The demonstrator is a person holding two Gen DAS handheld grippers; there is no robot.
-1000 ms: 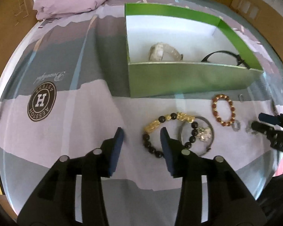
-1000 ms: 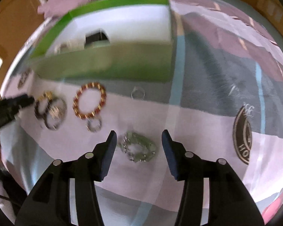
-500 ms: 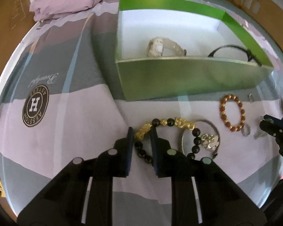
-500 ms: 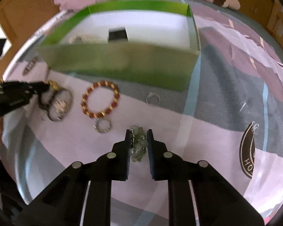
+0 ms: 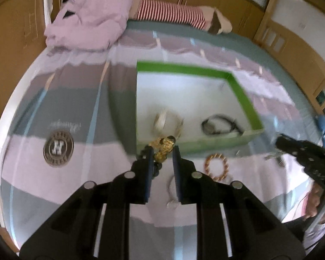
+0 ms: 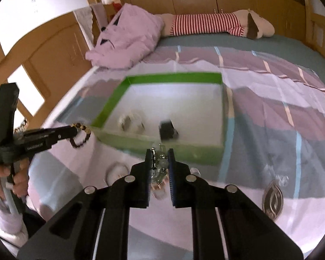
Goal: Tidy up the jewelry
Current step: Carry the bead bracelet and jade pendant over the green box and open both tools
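My left gripper (image 5: 162, 151) is shut on a gold-and-black bead bracelet (image 5: 163, 146), held above the bed just in front of the green box's (image 5: 244, 99) near wall. My right gripper (image 6: 160, 152) is shut on a pale green and silver bracelet (image 6: 160, 165), also lifted near the box's (image 6: 175, 78) front wall. In the right wrist view the left gripper (image 6: 74, 130) shows with the bead bracelet (image 6: 82, 137) dangling from it. Inside the box lie a white bracelet (image 5: 166, 122) and a black corded piece (image 5: 221, 124). A red-gold bead bracelet (image 5: 216, 166) and a silver bangle (image 5: 171, 186) rest on the bed.
The bed cover is striped pink, grey and teal, with a round logo (image 5: 58, 147). A pink garment (image 5: 86, 21) and a red-striped plush toy (image 5: 173, 15) lie at the far end. Wooden walls surround the bed. A person's hand (image 6: 19, 173) holds the left gripper.
Both grippers went from open to shut on their bracelets, then rose off the bed with them; the view now looks down into the box from higher up.
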